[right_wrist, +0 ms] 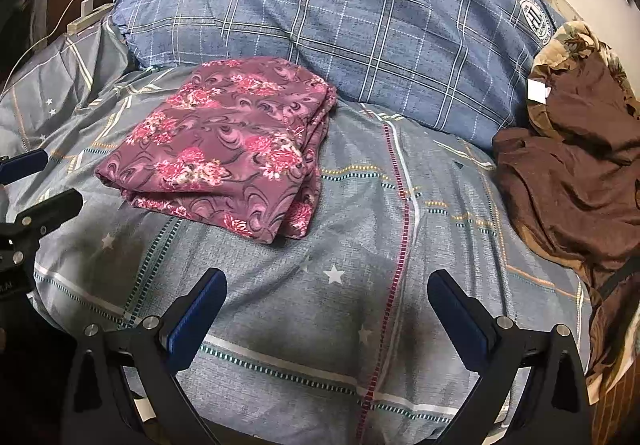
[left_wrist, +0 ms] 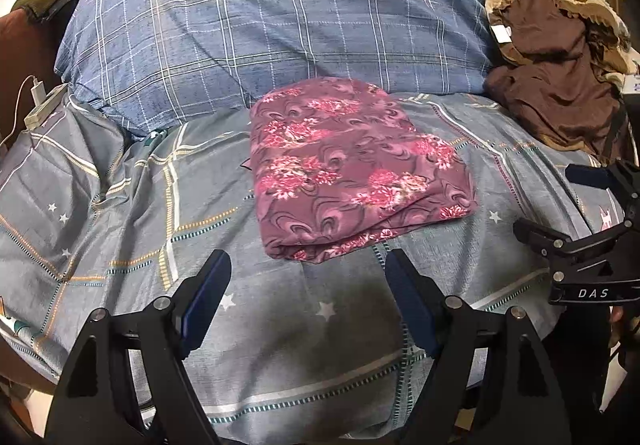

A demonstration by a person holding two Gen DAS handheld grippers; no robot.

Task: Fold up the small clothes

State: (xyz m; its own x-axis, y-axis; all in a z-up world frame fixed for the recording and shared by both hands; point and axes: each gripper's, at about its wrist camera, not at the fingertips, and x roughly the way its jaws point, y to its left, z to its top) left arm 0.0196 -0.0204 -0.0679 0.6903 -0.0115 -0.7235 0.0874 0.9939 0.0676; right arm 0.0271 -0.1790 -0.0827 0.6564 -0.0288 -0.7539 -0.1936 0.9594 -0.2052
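Folded maroon floral-print cloth garment (left_wrist: 356, 169) flat on grey checked star-print bed cover (left_wrist: 304, 329), just before blue plaid pillow (left_wrist: 280, 33). Left hand-held gripper (left_wrist: 308, 269) released, empty, near garment's front edge. Right hand-held gripper (right_wrist: 324, 285) released, empty. Crumpled brown fabric pile (right_wrist: 576, 173) at right.

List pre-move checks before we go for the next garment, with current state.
1. Left gripper jaws open, empty: ok.
2. Right gripper jaws open, empty: ok.
3. Floral garment folded, lying flat on the bedspread: ok.
4. Brown garment still crumpled, unfolded: not ok.
5. Bedspread between right gripper and brown garment clear: ok.
6. Brown garment's edges findable: cannot tell.
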